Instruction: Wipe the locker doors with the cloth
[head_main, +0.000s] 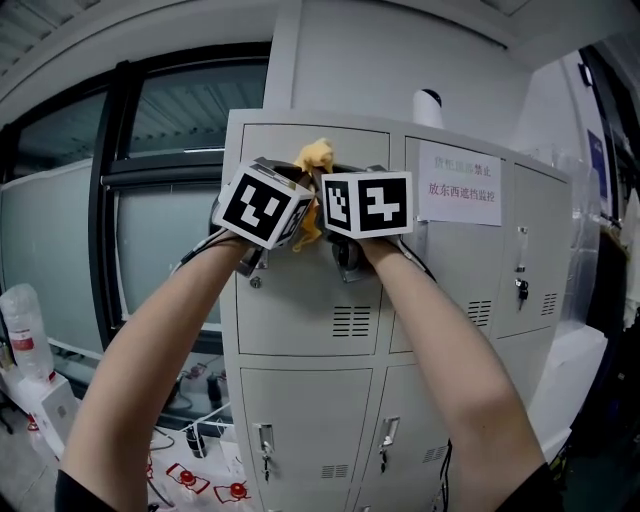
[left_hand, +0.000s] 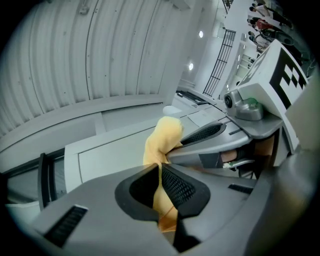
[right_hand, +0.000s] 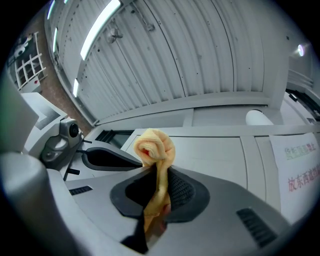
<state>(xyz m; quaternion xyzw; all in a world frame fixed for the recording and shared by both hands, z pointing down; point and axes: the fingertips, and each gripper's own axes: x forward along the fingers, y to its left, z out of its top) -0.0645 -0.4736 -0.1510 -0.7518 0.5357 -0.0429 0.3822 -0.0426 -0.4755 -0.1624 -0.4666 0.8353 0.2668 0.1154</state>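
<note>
A yellow cloth (head_main: 316, 156) is bunched between my two grippers, held up against the top left door (head_main: 300, 300) of the grey locker cabinet. My left gripper (left_hand: 159, 172) is shut on one part of the cloth (left_hand: 165, 135). Close beside it, my right gripper (right_hand: 159, 181) is shut on the cloth too, with a rolled knob of cloth (right_hand: 156, 145) sticking out above its jaws. In the head view, the marker cubes of the left gripper (head_main: 265, 205) and right gripper (head_main: 368, 205) sit side by side and hide the jaws.
A paper notice (head_main: 458, 188) is stuck on the neighbouring door, and keys (head_main: 520, 287) hang from a lock further right. A white cylinder (head_main: 428, 106) stands on top of the cabinet. A window (head_main: 150, 200) lies to the left, with a bottle (head_main: 25, 335) and clutter low down.
</note>
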